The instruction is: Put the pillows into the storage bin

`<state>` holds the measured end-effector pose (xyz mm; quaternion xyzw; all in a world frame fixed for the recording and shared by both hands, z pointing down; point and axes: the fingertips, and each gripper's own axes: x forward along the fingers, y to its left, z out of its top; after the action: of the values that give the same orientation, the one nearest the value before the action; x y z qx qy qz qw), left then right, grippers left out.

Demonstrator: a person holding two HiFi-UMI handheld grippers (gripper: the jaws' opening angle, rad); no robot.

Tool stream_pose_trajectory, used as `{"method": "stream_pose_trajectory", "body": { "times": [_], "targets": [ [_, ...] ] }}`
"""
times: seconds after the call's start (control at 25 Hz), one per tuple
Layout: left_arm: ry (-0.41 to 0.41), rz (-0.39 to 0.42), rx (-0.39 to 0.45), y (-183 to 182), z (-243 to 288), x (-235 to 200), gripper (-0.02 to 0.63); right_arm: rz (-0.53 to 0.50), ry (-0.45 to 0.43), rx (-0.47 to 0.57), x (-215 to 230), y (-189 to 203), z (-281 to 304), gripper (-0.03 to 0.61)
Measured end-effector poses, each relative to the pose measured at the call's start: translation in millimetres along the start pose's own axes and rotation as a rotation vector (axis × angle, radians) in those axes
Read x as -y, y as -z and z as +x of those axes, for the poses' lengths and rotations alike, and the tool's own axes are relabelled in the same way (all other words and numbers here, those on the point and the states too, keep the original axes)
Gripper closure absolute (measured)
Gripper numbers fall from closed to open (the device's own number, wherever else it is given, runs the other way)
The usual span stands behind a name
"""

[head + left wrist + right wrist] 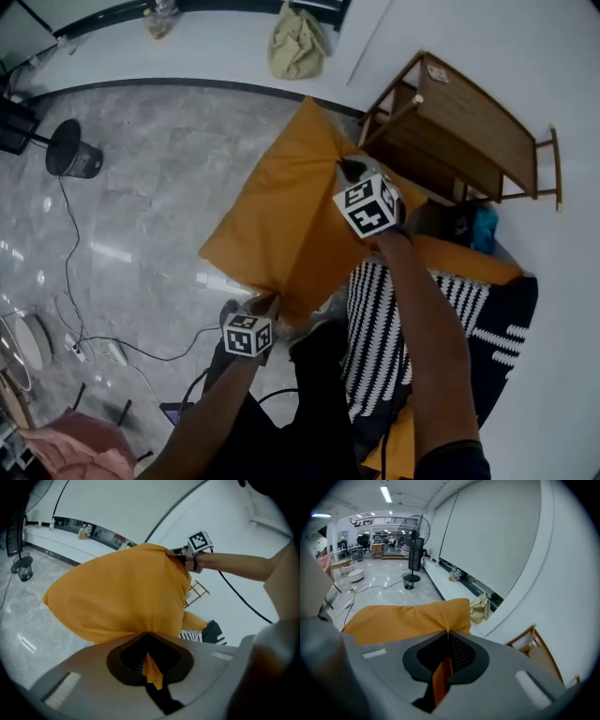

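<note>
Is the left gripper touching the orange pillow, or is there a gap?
Touching. The left gripper view shows the left gripper with its jaws shut on a fold of the orange pillow, fabric pinched between them.

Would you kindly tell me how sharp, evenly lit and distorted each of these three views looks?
Head view: sharp and evenly lit, with glare patches on the glossy grey marble floor. Left gripper view: the orange fabric pillow is crisp; fisheye corners go black. Right gripper view: the ceiling strip light is blown out.
</note>
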<state>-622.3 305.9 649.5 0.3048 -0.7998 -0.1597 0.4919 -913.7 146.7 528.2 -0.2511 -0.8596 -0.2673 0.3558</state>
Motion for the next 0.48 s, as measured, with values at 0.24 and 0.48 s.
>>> {"method": "stream_pose_trajectory", "body": {
  "times": [0.24,0.48],
  "targets": [
    [0.036,-0.04,-0.044,27,19,16,0.606,-0.142,-0.059,-0.031,-37,-18,36,0.565],
    [0.072,-0.044,-0.093,43,41,30,0.577,-0.252,-0.101,-0.061,-57,-15,62,0.56]
  ]
}}
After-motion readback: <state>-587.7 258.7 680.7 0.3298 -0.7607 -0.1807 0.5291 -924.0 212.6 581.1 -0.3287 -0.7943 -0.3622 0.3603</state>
